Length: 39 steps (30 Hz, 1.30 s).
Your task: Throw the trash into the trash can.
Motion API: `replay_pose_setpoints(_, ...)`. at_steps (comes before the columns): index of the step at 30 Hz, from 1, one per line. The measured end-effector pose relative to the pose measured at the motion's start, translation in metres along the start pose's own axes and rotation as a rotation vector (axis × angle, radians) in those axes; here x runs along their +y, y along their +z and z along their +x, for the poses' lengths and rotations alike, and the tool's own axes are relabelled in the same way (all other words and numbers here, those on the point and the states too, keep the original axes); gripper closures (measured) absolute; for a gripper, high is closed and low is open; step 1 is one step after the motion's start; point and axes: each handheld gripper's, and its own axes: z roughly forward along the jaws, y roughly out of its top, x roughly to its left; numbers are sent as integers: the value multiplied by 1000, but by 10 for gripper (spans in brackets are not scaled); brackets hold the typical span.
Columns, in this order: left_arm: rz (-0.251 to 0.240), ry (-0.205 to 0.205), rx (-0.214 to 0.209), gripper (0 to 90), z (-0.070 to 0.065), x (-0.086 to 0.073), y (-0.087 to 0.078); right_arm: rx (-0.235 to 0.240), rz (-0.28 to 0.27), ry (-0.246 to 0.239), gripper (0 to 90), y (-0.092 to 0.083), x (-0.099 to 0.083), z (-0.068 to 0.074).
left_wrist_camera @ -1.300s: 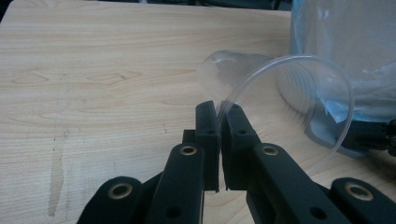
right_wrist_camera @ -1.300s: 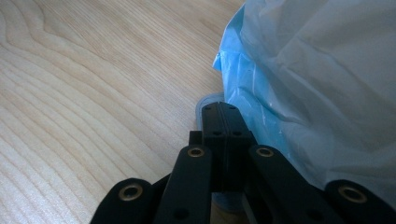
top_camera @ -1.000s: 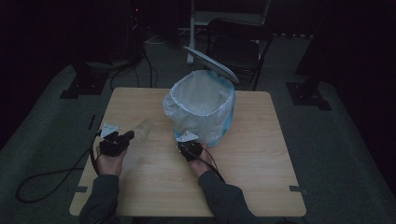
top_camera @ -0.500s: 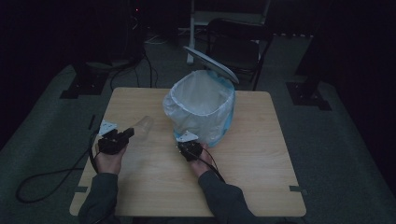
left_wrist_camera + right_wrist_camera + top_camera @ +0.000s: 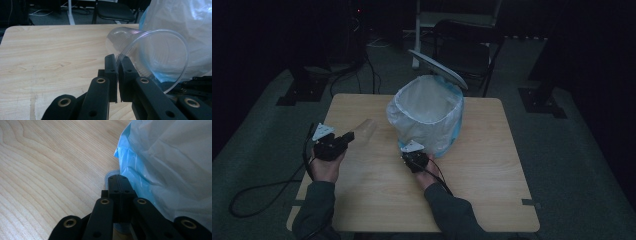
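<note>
Currently: left gripper (image 5: 117, 65) clenched on the rim of a clear plastic cup (image 5: 152, 56), thin wall pinched between the two black pads. Cup held on its side, mouth toward the gripper's camera, base pointing away toward the far edge of the table (image 5: 50, 52). Seen from the high view, left gripper (image 5: 346, 138) near the left edge of the table (image 5: 492, 165), cup (image 5: 363, 129) sticking out ahead of it toward the bin, apparently lifted off the wood, though contact hard to judge.

Right gripper (image 5: 119, 182) fully clenched, pads pressed flat together, nothing visibly between them. Tips just beside the foot of a blue waste bin (image 5: 111, 178), against the hanging liner; actual touch not resolvable. High view: right gripper (image 5: 414, 159) near the table middle, at the bin's near side.

Bin (image 5: 455, 131) upright toward the far edge, centre, lined with a translucent white bag (image 5: 424, 107) folded over the rim. Lid (image 5: 438, 69) tilted open behind it. Bag wall close to the cup's right in the left gripper view.

Surface: light wood-grain tabletop, rounded corners. Room dim; dark chair (image 5: 469, 47) beyond the far edge, black cable (image 5: 257, 192) trailing over grey carpet at left.
</note>
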Motion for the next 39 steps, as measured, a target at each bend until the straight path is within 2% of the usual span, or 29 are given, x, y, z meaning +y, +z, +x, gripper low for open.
replay_pose_setpoints(12, -6, 20, -17, 875, 0, 13, -4, -5, -9, -9, 900, 0, -1, 0)
replay_pose_setpoints(21, -23, 40, -47, 875, -1, 29, -10, -2, -4, -6, 900, 0, 0, 0)
replay_pose_setpoints(36, -37, 46, -80, 874, -1, 47, -13, 3, -2, 0, 900, 0, 0, 0)
replay_pose_setpoints(39, -40, 48, -84, 875, -2, 50, -12, -2, -7, -11, 900, 0, 0, 0)
